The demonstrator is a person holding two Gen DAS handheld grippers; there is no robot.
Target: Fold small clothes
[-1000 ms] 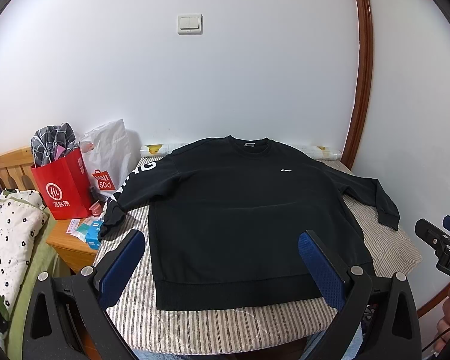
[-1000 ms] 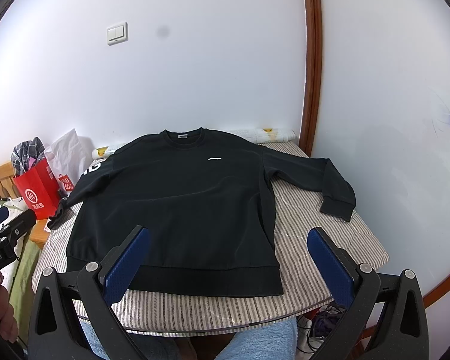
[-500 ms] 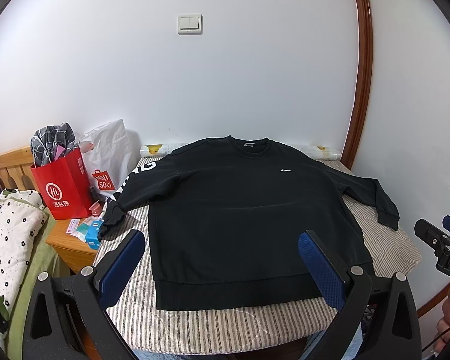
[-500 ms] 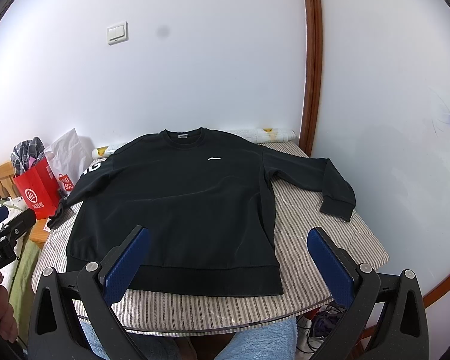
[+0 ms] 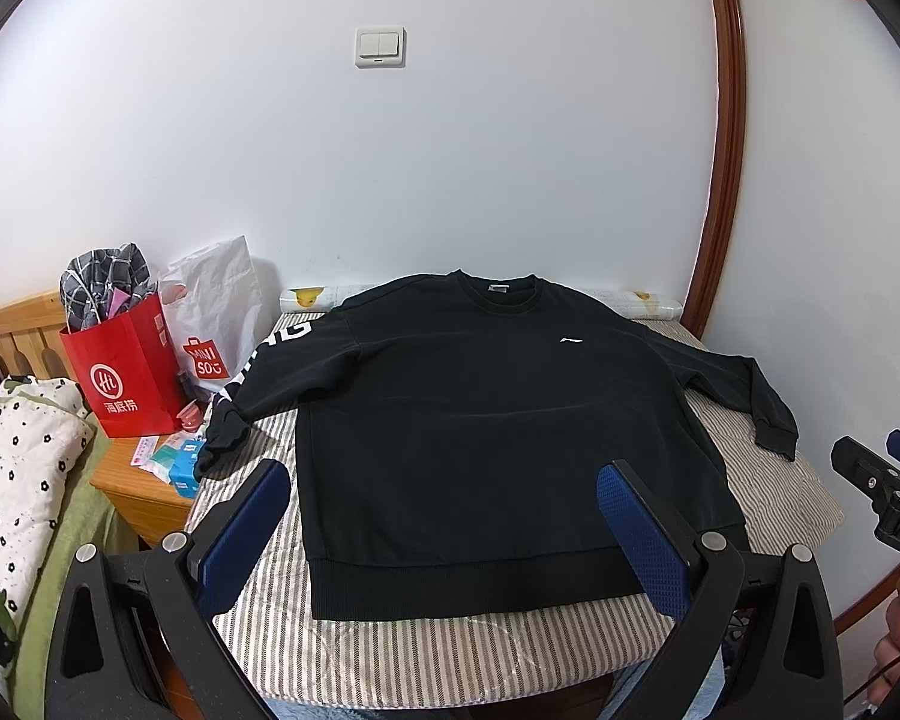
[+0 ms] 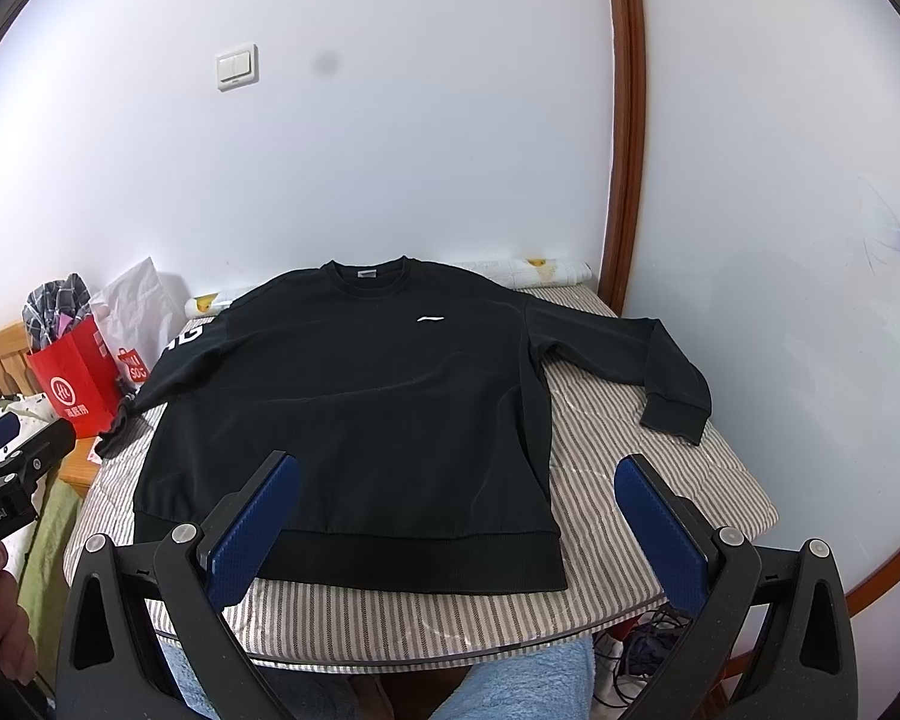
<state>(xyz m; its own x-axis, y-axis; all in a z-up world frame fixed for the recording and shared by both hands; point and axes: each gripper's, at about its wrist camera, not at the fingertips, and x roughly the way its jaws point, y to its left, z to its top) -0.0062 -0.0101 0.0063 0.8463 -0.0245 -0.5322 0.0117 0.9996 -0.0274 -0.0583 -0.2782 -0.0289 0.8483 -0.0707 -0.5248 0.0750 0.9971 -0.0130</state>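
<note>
1. A black sweatshirt (image 5: 486,420) is lying flat, front up, on the striped pad (image 5: 438,648) covering the table, its collar pointing toward the far edge by the wall and its ribbed hem lying close to the near edge.
2. Its sleeve with white lettering (image 5: 258,378) is running out over the left edge, the cuff hanging down past the corner of the pad; the other sleeve (image 6: 648,354) is lying bent along the right edge, its cuff resting on the stripes.
3. The left gripper (image 5: 444,495) is hovering above the near edge, over the hem, with its blue pads (image 5: 243,531) standing wide apart and touching nothing.
4. The right gripper (image 6: 456,483) is hanging over the near right part of the pad, its jaws likewise spread wide, with nothing between them.
5. Off the left edge, a red paper bag (image 5: 126,372) and a white shopping bag (image 5: 216,312) are standing on a wooden nightstand (image 5: 138,492), with small packets lying beside them.
6. A rolled patterned sheet (image 6: 546,270) is lying along the far edge against the wall, behind the collar.
</note>
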